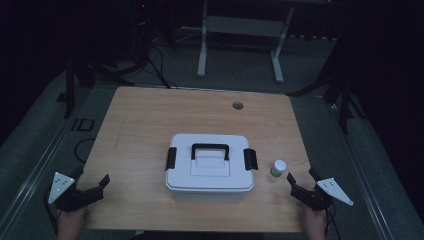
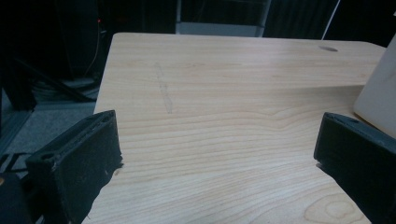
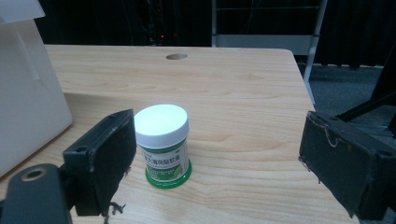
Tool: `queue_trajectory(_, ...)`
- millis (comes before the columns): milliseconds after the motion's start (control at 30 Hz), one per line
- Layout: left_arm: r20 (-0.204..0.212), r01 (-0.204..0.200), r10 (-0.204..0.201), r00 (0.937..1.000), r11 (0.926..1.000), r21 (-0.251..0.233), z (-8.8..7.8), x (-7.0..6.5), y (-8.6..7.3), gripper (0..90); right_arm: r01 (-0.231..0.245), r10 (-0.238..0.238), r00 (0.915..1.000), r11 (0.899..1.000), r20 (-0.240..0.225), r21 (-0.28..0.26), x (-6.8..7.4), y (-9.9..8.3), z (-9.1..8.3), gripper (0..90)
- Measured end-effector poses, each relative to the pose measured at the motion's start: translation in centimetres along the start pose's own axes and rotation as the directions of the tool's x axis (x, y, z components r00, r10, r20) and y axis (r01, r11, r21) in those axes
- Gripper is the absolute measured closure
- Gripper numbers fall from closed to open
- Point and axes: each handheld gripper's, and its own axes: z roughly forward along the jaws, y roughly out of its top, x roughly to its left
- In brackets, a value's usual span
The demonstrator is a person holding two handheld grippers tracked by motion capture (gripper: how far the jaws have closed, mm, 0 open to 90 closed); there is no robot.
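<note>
A white lidded box [image 1: 210,172] with a black handle [image 1: 210,149] and two black side latches stands at the table's middle front. Its corner shows as the white box [image 2: 379,88] at the right of the left gripper view and the white box [image 3: 23,98] at the left of the right gripper view. Right of it stands a small jar [image 1: 278,168] with a white lid and green label. My right gripper [image 1: 302,176] is open just in front of it. The jar [image 3: 163,144] sits close by one jaw of this gripper [image 3: 217,135], untouched. My left gripper [image 1: 91,181], [image 2: 219,135] is open over bare wood at the front left corner.
The wooden table [image 1: 150,120] has a round cable hole [image 1: 237,105] near its far edge. Behind it stands a white-legged table frame [image 1: 201,55] on a grey floor with cables. The surroundings are dark.
</note>
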Motion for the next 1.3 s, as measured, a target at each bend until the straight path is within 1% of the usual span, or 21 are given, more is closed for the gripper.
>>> queue_trajectory(167,0.052,-0.054,0.05,0.9974,0.9953,0.081,0.0,0.1,0.0,0.3,-0.002,0.002,1.0,1.0,0.002,0.004,0.0,0.0,0.0,10.7)
queue_trajectory(233,0.079,-0.093,0.083,0.9934,0.9883,0.121,0.1,-0.1,0.0,0.3,0.0,0.0,1.0,1.0,0.004,0.006,0.0,0.0,0.0,10.8)
queue_trajectory(267,0.106,-0.108,0.092,0.9901,0.9811,0.16,0.3,-0.1,-0.1,0.3,0.001,-0.001,1.0,1.0,0.0,0.011,0.1,0.0,0.1,10.8)
queue_trajectory(300,0.106,-0.108,0.092,0.9901,0.9811,0.16,0.3,-0.1,-0.1,0.3,0.001,-0.001,1.0,1.0,0.0,0.011,0.1,0.0,0.1,10.8)
queue_trajectory(333,0.128,-0.118,0.094,0.9874,0.9728,0.199,0.5,0.0,-0.1,0.3,0.002,-0.002,1.0,1.0,0.001,0.01,0.1,0.0,0.1,10.8)
queue_trajectory(367,0.128,-0.118,0.094,0.9874,0.9728,0.199,0.5,0.0,-0.1,0.3,0.002,-0.002,1.0,1.0,0.001,0.01,0.1,0.0,0.1,10.8)
queue_trajectory(433,0.153,-0.126,0.092,0.9839,0.9645,0.232,0.6,0.2,-0.2,0.2,0.004,-0.004,1.0,1.0,0.001,0.009,0.1,0.0,0.1,10.7)
queue_trajectory(467,0.177,-0.129,0.084,0.9806,0.9557,0.264,0.7,0.4,-0.2,0.2,0.002,-0.002,1.0,1.0,0.002,0.009,0.1,0.0,0.1,10.7)
queue_trajectory(500,0.177,-0.129,0.084,0.9806,0.9557,0.264,0.7,0.4,-0.2,0.2,0.002,-0.002,1.0,1.0,0.002,0.009,0.1,0.0,0.1,10.7)
queue_trajectory(600,0.225,-0.142,0.071,0.9718,0.9371,0.319,0.6,0.7,-0.2,0.2,-0.006,0.006,1.0,1.0,0.006,-0.002,0.0,0.0,-0.1,10.7)
queue_trajectory(667,0.234,-0.146,0.07,0.9697,0.9333,0.328,0.6,0.8,-0.2,0.3,-0.007,0.007,0.9999,1.0,0.008,-0.002,0.0,0.0,-0.1,10.8)
queue_trajectory(733,0.248,-0.16,0.071,0.966,0.9198,0.358,0.7,0.9,-0.1,0.2,-0.004,0.004,1.0,1.0,0.004,-0.002,0.0,0.0,-0.1,10.7)
queue_trajectory(833,0.27,-0.199,0.091,0.9587,0.8913,0.407,0.8,0.9,0.0,0.3,0.011,-0.011,0.9999,1.0,0.004,0.004,0.1,0.0,0.0,10.8)
queue_trajectory(867,0.282,-0.222,0.104,0.9537,0.8768,0.427,0.8,0.9,0.1,0.2,0.012,-0.012,0.9999,1.0,0.003,0.006,0.2,0.0,0.0,10.8)
queue_trajectory(900,0.289,-0.23,0.106,0.9513,0.8692,0.438,0.8,0.8,0.2,0.3,0.013,-0.013,0.9999,1.0,0.003,0.009,0.2,0.0,0.0,10.8)
queue_trajectory(967,0.319,-0.268,0.122,0.9397,0.8426,0.467,0.7,0.9,0.7,0.2,0.011,-0.011,0.9999,1.0,0.002,0.006,0.2,0.0,0.0,10.7)
queue_trajectory(1033,0.334,-0.293,0.132,0.9334,0.8164,0.498,0.6,0.9,1.1,0.3,0.006,-0.006,1.0,1.0,0.002,0.007,0.1,0.0,0.0,10.7)
queue_trajectory(1067,0.348,-0.313,0.138,0.9273,0.7973,0.516,0.6,0.9,1.3,0.3,0.005,-0.005,1.0,1.0,0.001,0.007,0.1,0.0,0.0,10.8)
queue_trajectory(1200,0.365,-0.367,0.169,0.9154,0.7248,0.583,0.5,0.9,1.9,0.2,0.006,-0.006,1.0,1.0,0.0,0.009,0.1,0.0,0.1,10.7)
queue_trajectory(1233,0.371,-0.383,0.178,0.9113,0.6982,0.605,0.5,0.9,2.0,0.2,0.007,-0.007,1.0,1.0,0.0,0.01,0.1,0.0,0.1,10.7)
queue_trajectory(1300,0.37,-0.395,0.188,0.9098,0.6647,0.634,0.6,1.0,2.2,0.3,0.008,-0.008,1.0,1.0,-0.002,0.012,0.1,0.0,0.1,10.7)
